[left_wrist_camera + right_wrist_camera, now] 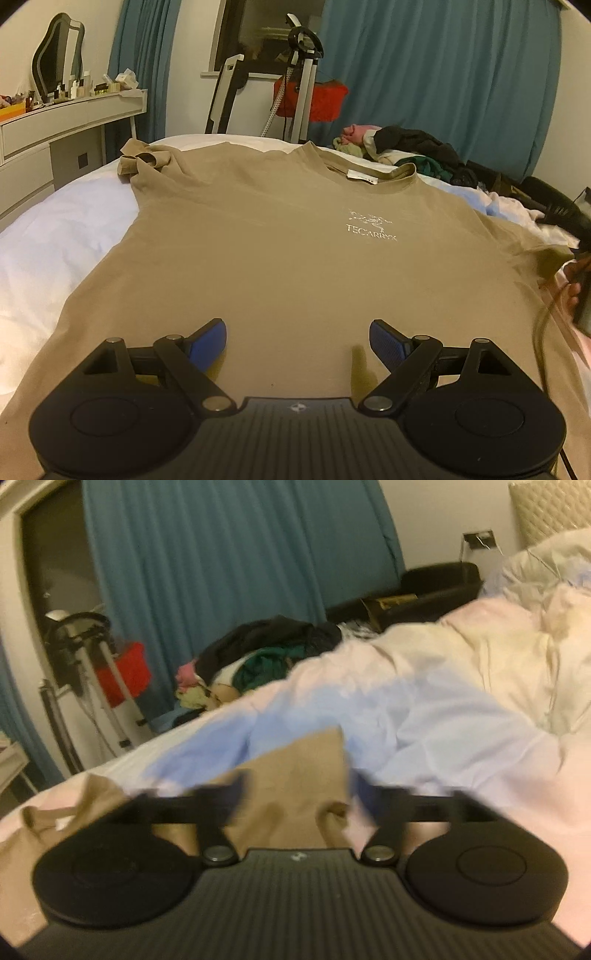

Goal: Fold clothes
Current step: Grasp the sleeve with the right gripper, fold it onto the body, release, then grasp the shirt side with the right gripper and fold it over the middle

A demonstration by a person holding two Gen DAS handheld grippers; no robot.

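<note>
While the tan T-shirt (280, 258) lies spread face up over the white bed (55, 236), you hold your left gripper (297, 341) above its lower part, the blue pads (207, 341) spread wide with bare cloth showing between them and nothing pinched. The shirt's collar (384, 175), with its white label, points away from you, and a pale printed logo (371, 227) sits just below the collar. One sleeve (144, 160) is bunched at the shirt's far left corner. Beyond the collar a heap of dark and coloured clothes (413, 147) lies on the bed, in front of teal curtains (443, 74). Left of the shirt, off the bed, stands a white dressing table (74, 118) with small bottles and a mirror. At the right edge of the left wrist view, beside the shirt's other sleeve, part of your hand (570, 291) shows.

Your right gripper (295, 794) appears blurred in its own view. Its jaws stand wide apart, and a flap of the tan shirt (295, 775) lies in the gap between them; the fingers do not press on it, so the cloth is loose. Beyond that flap, rumpled white and pale blue bedding (424, 709) rises toward the pillows, and the same clothes heap (266, 653) lies farther back against the curtains.
</note>
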